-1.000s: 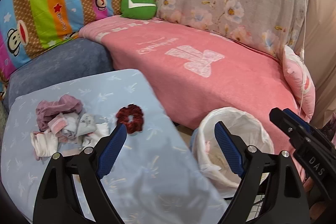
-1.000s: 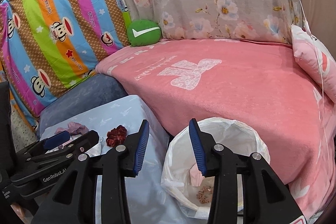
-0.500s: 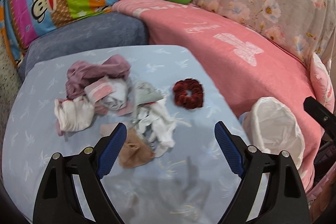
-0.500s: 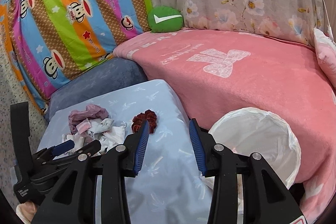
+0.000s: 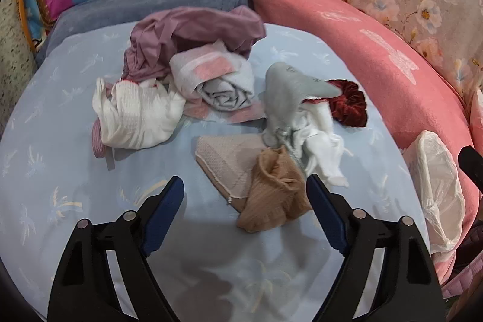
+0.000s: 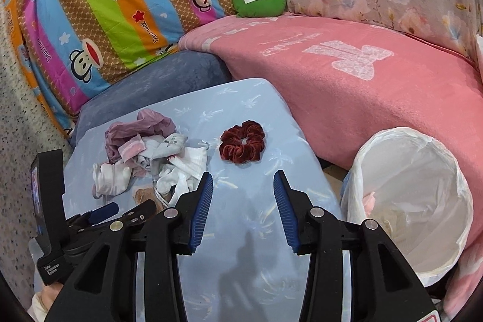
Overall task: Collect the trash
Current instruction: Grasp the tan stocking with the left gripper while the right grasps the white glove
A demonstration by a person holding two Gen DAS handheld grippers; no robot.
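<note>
Tan ribbed sock [image 5: 276,190] lies crumpled on the blue-covered table [image 5: 54,141], just ahead of the left gripper [image 5: 245,189], nearer its right finger; jaws spread wide, holding nothing. Its long axis cannot be determined.

Right wrist view: right gripper [image 6: 243,186] is parted and empty, aimed at the red scrunchie [image 6: 242,141], which sits further off. The lined bin [image 6: 410,201] stands off the table's right edge. The left gripper is judged nearer its target.

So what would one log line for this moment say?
left gripper: open, over tan sock | right gripper: open, empty | bin: beside table
</note>
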